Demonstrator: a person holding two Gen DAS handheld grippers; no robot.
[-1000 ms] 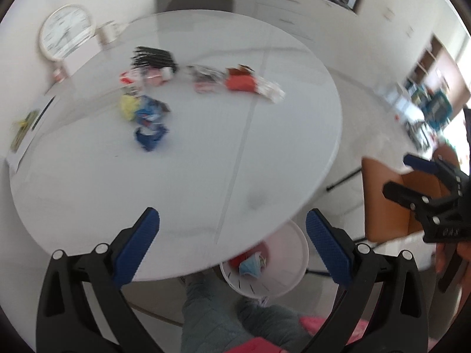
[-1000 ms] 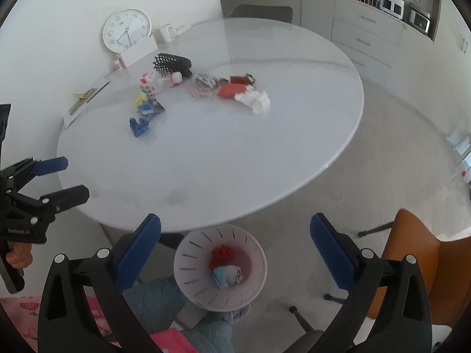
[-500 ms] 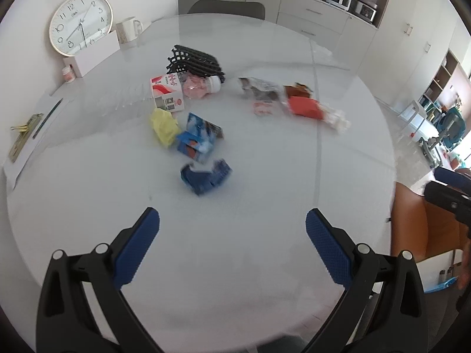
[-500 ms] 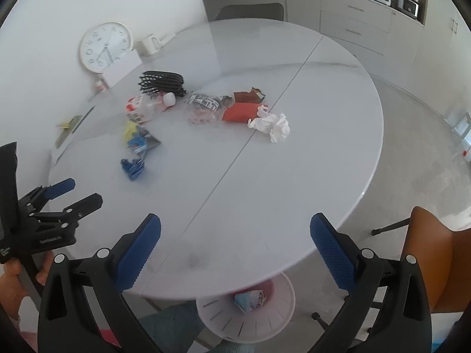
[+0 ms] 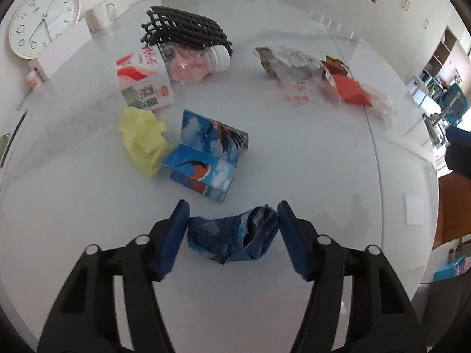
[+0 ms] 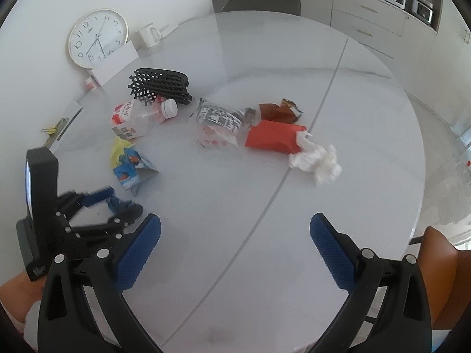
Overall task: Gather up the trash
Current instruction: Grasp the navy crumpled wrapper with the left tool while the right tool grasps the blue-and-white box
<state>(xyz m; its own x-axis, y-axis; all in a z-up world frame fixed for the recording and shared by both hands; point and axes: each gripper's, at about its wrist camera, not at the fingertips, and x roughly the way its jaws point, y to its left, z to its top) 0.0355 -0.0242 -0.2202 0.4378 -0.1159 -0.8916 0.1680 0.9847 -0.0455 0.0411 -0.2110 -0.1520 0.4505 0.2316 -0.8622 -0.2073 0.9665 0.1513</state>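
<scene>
My left gripper [image 5: 232, 229] has closed its blue pads on both sides of a crumpled dark blue wrapper [image 5: 235, 236] lying on the white round table [image 5: 294, 176]. In the right wrist view the left gripper [image 6: 117, 203] shows at the left with the wrapper [image 6: 120, 203] between its fingers. My right gripper [image 6: 235, 244] is open and empty above the table's near side. Other trash lies beyond: a blue bird-print carton [image 5: 206, 158], yellow paper [image 5: 144, 139], a red-white milk carton [image 5: 144, 76], a plastic bottle [image 5: 191, 61], a red box [image 6: 273, 136], white tissue [image 6: 318, 161].
A black mesh mat [image 5: 182, 28], a foil snack bag [image 5: 291, 63] and a brown wrapper [image 6: 279, 110] also lie on the table. A wall clock [image 6: 97, 38], a white mug [image 6: 148, 35] and a white box stand at the far left. An orange chair [image 6: 441, 267] stands at the right.
My left gripper moved forward over the table and closed from wide open onto the dark blue wrapper. My right gripper moved forward over the table and stayed open.
</scene>
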